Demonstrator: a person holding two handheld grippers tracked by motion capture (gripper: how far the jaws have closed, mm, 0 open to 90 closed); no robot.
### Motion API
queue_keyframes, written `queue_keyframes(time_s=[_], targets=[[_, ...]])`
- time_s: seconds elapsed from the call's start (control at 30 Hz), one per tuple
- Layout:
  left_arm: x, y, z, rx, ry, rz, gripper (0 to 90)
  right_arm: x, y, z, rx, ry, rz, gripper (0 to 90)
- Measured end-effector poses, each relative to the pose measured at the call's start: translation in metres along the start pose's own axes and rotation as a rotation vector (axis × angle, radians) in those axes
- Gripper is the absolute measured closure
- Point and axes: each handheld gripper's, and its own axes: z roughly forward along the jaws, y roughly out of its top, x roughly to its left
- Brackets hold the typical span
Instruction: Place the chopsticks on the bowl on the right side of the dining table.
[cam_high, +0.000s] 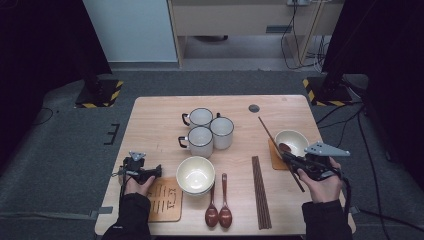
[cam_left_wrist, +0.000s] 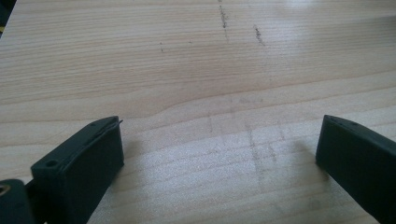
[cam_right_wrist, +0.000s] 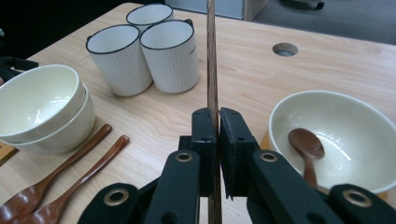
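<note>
Right tongs (cam_right_wrist: 218, 140): clamped tight on a chopstick (cam_right_wrist: 212, 70), the stick pinched between both pads and running straight out ahead of the jaws.
Chopstick, from above: it slants across the right tongs (cam_high: 295, 161), far tip up toward the back of the table (cam_high: 155, 125), near end poking out below the hand.
Just right of the jaws: a bowl (cam_right_wrist: 327, 135) on an orange coaster (cam_high: 274, 155), with a brown spoon (cam_right_wrist: 306, 144) already lying inside.
Left of the jaws: three white mugs (cam_right_wrist: 144, 56) huddled together, and nearer, two stacked bowls (cam_right_wrist: 39, 112).
Down-left of the jaws: two more wooden spoons (cam_right_wrist: 70, 179) side by side on the wood.
Spare chopsticks (cam_high: 260, 190): a bundle lying flat just left of the right hand (cam_high: 322, 182).
Left tongs (cam_left_wrist: 219, 158): jaws wide apart, nothing between them, bare table in front.
Left tongs, from above (cam_high: 142, 172): parked at the near left, a second coaster (cam_high: 165, 200) just beside them with nothing on it.
Done so far, by my read: one place looks partly laid, with bowl, coaster and spoon together.
Left to do, I'd say: set this chopstick down by that bowl, give it a partner, then lay the other places.
</note>
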Motion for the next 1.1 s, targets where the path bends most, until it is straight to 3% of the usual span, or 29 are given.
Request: queue_keyframes(time_s=[0.4, 1.1], targets=[[0.0, 0.0, 0.0, 0.0, 0.0, 0.0, 0.0, -0.01, 0.013, 0.001, 0.01, 0.006, -0.003, 85.1], [0.0, 0.0, 0.0, 0.002, 0.0, 0.002, 0.0, -0.046, 0.022, -0.006, 0.015, -0.01, 0.011, 85.1]])
